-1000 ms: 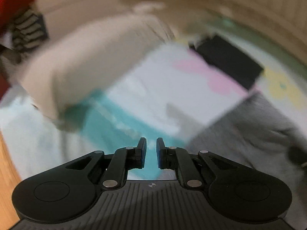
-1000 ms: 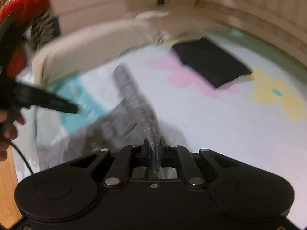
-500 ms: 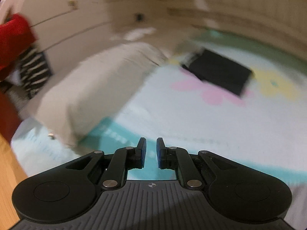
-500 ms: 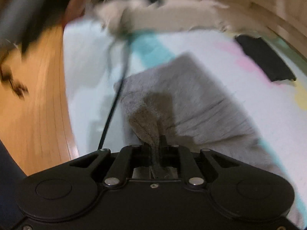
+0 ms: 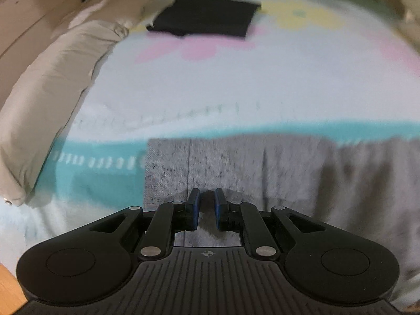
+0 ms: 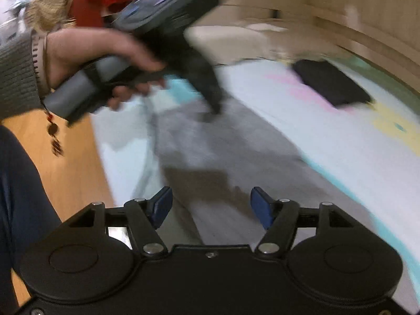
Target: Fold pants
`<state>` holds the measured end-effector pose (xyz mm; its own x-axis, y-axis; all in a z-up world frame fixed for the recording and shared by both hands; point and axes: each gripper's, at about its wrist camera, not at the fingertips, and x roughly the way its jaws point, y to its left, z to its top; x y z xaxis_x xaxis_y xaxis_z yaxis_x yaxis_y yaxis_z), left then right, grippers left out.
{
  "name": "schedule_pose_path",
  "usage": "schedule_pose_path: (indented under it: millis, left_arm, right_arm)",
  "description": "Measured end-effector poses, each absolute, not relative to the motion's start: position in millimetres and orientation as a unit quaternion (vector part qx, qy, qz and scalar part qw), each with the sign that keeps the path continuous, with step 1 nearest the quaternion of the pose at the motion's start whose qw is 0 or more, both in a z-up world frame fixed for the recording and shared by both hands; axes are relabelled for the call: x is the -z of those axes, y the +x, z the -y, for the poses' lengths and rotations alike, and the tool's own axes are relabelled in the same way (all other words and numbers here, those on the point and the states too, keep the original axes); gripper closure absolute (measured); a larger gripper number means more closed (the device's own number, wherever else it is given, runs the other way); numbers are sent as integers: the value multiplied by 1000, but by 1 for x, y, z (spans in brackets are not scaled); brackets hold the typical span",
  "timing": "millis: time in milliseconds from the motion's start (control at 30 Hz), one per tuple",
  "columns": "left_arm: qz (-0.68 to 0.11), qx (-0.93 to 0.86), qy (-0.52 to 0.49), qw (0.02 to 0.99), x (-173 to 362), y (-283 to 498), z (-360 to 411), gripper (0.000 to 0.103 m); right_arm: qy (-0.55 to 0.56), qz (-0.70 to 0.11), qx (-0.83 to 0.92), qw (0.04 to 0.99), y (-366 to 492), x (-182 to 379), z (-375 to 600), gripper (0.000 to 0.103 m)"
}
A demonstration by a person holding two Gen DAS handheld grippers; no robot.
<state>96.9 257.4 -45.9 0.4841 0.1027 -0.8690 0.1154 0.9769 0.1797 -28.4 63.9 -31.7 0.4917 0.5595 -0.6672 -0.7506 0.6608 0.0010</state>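
Note:
The grey pants (image 5: 236,168) lie flat on the pale bedspread, folded with a straight left edge. My left gripper (image 5: 207,204) hovers low over their near part, its blue pads nearly together with a narrow gap and nothing between them. In the right wrist view the pants (image 6: 215,152) spread ahead, blurred. My right gripper (image 6: 211,206) is wide open and empty just above them. The left gripper's tip (image 6: 216,109), held in a hand, points down at the pants' far end.
A beige pillow (image 5: 50,89) lies at the left of the bed. A folded black garment (image 5: 207,17) sits at the far side, also in the right wrist view (image 6: 330,82). Wooden floor (image 6: 71,168) borders the bed's near left edge. A wooden headboard curves behind.
My right gripper has let go of the grey pants and opened wide. My left gripper has swung down over the laid-out pants, still nearly closed.

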Motion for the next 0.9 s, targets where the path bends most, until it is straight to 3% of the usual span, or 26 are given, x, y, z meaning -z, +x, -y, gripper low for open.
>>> schedule_pose_path:
  millis: [133, 233, 267, 667, 700, 733, 900]
  left_arm:
    - [-507, -10, 157, 848, 64, 104, -253, 89]
    - [-493, -42, 197, 846, 68, 108, -249, 87]
    - [-493, -43, 193, 847, 68, 110, -250, 87]
    - [-492, -48, 195, 847, 69, 112, -248, 87]
    - [-492, -47, 191, 848, 69, 111, -249, 87]
    - [-492, -47, 188, 848, 68, 111, -250, 87]
    - [-492, -41, 181, 850, 67, 111, -253, 87]
  right_arm:
    - [-178, -341, -340, 858, -37, 44, -21, 35]
    - [-195, -353, -332, 853, -47, 60, -7, 56]
    - [-204, -356, -330, 850, -50, 63, -5, 58]
    - [-317, -307, -338, 831, -69, 80, -11, 59]
    - [-311, -311, -343, 830, -67, 80, -10, 65]
    - [-304, -318, -350, 827, -64, 80, -9, 94]
    - [-247, -340, -369, 829, -55, 66, 7, 96]
